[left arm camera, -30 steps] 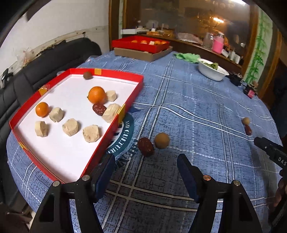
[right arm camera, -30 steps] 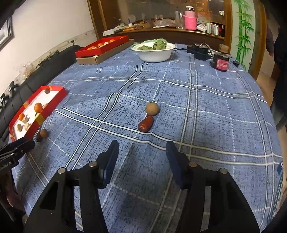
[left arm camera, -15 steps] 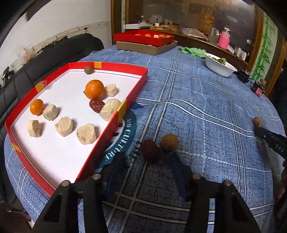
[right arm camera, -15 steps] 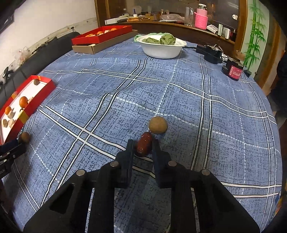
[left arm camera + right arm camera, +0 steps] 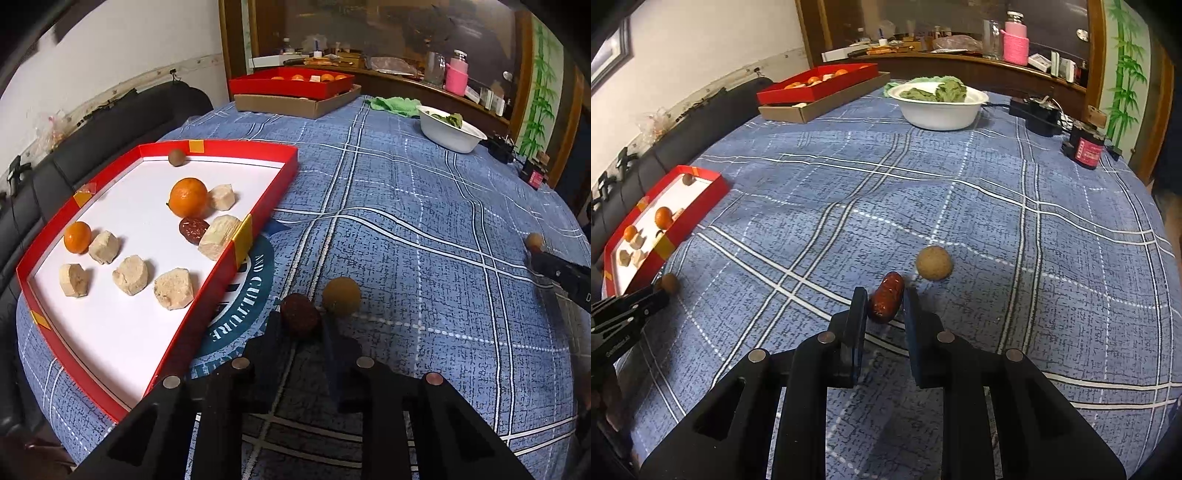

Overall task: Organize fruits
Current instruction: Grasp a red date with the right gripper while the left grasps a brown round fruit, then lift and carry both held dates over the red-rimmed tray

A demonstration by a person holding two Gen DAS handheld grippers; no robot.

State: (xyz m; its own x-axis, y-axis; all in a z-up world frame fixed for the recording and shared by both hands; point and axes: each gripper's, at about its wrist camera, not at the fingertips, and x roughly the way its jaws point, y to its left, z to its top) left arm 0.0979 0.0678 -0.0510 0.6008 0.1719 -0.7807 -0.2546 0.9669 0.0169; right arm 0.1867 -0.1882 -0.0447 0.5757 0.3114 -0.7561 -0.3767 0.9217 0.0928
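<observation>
Woven cloth tablecloth (image 5: 997, 206), glossy cardboard tray (image 5: 273, 192), wrinkled matt date (image 5: 885, 302).

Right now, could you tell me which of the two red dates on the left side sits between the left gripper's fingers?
The red date on the cloth, beside the round brown fruit; the other date lies inside the red tray.

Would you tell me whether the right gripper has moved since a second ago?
Yes. The right gripper has moved forward across the tablecloth and closed around the red date beside the round brown fruit.
</observation>
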